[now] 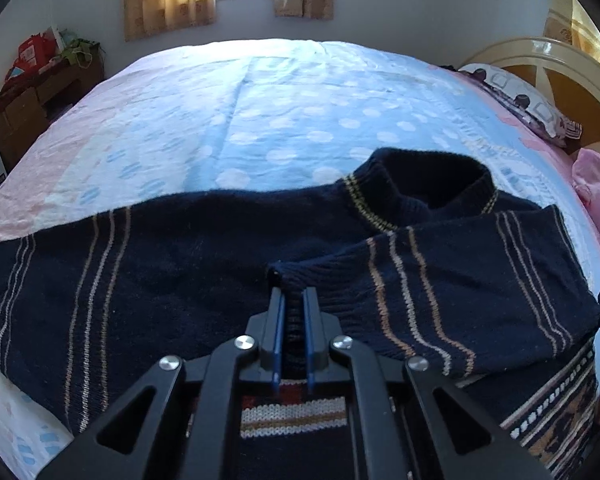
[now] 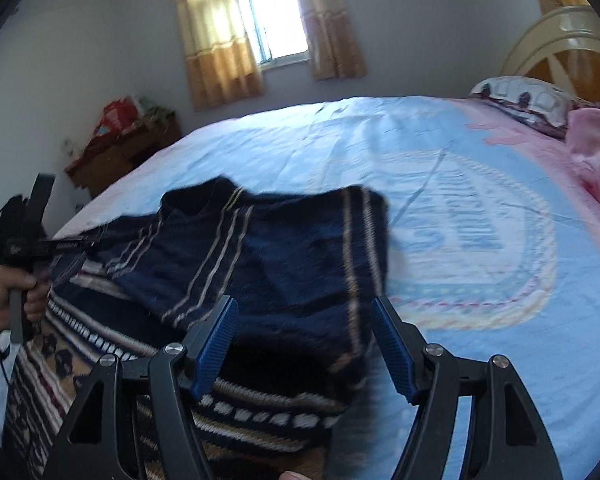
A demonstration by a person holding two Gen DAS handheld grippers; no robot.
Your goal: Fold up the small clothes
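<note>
A: Lying across the lower half of the left wrist view: navy knit sweater [image 1: 188, 264], spreading over the bed [image 1: 284, 104], collar [image 1: 424, 184] opening up at right of centre, thin tan stripes running down the body.

B: Folding over the chest in that view: one sleeve [image 1: 452, 284], crossing from the right toward the middle, cuff ending at centre frame.

A: Pinching that cuff: left gripper [image 1: 291, 312], blue pads [image 1: 277, 320] nearly touching, ribbed knit squeezed between them.

B: Showing again at far left of the right wrist view: left gripper [image 2: 66, 245], held sideways at the sweater's edge, a hand [image 2: 10, 292] wrapping its handle.

A: Hanging over the sweater [image 2: 284, 256] in the lower middle of the right wrist view: right gripper [image 2: 304, 344], spread wide, blue pads [image 2: 216, 344] gripping nothing.

B: Peeking out at the bottom of both views: patterned band of white, tan and dark red.

A: Stretching beyond the knitwear: pale blue sheet, pink toward the right edge.

B: Sitting at upper right: pillow [image 1: 520, 100] against a cream headboard [image 1: 540, 60].

A: Glowing at top centre: window [image 2: 272, 12] between tan curtains [image 2: 216, 40]. Standing at left: wooden cabinet [image 1: 24, 116] with red things on top.
</note>
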